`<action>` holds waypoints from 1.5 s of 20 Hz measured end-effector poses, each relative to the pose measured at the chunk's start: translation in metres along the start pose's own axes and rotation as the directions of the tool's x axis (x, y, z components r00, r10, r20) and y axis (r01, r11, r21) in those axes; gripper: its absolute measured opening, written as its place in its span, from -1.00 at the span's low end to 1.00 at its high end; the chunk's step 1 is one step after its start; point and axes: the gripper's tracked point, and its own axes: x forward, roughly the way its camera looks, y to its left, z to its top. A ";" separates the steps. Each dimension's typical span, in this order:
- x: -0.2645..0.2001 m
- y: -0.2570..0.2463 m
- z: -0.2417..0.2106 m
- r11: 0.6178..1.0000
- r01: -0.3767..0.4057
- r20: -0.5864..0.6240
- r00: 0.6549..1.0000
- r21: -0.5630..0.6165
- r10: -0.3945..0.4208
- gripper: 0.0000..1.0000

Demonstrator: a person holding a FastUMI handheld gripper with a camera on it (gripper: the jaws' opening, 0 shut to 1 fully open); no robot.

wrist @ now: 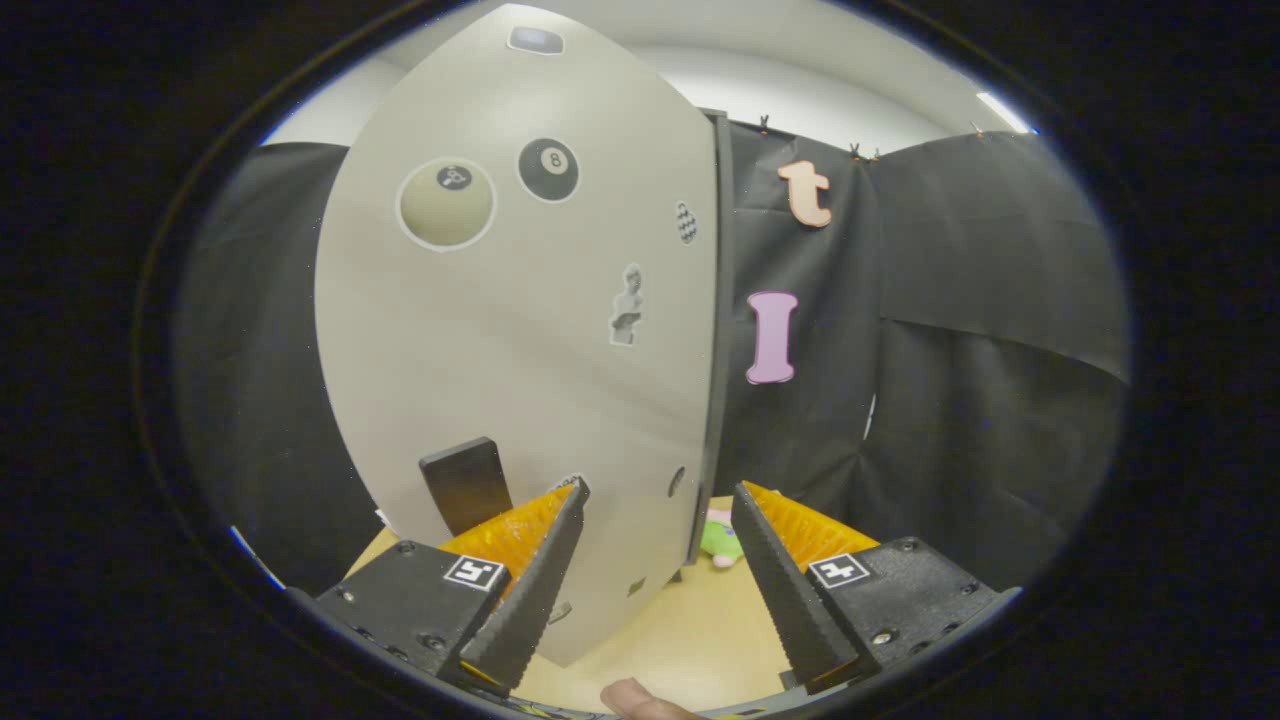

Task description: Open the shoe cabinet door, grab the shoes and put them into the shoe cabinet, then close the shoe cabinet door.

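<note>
— Behind? Black cloth wall (960,330), hung in folds, clipped along its top edge.
— Above that?
— Pale ceiling (800,90), with a bright strip light (1003,112) off toward the right.
— Underfoot?
— Light wooden worktop (690,630), smooth, running back to meet the cloth.
— More cloth on the other side?
— Yes, dark and shadowed.

Small green and pink soft toy (722,540), perhaps plush, on light wooden tabletop (700,630).
</note>
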 end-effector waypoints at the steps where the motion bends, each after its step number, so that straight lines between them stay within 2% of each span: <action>1: 0.004 0.013 0.001 1.000 -0.008 -0.005 1.000 -0.009 0.008 0.92; 7: 0.041 0.075 -0.006 0.999 -0.051 -0.052 0.997 -0.009 0.050 0.92; 11: 0.059 0.083 -0.004 1.000 -0.008 -0.052 0.999 -0.023 0.006 0.91; 16: 0.083 0.093 -0.011 0.999 -0.030 -0.066 0.997 0.011 0.031 0.92; 24: 0.078 0.098 -0.016 0.993 -0.111 -0.092 0.989 0.043 0.114 0.92; 30: 0.026 0.066 -0.003 0.994 -0.094 -0.040 0.995 0.058 0.097 0.91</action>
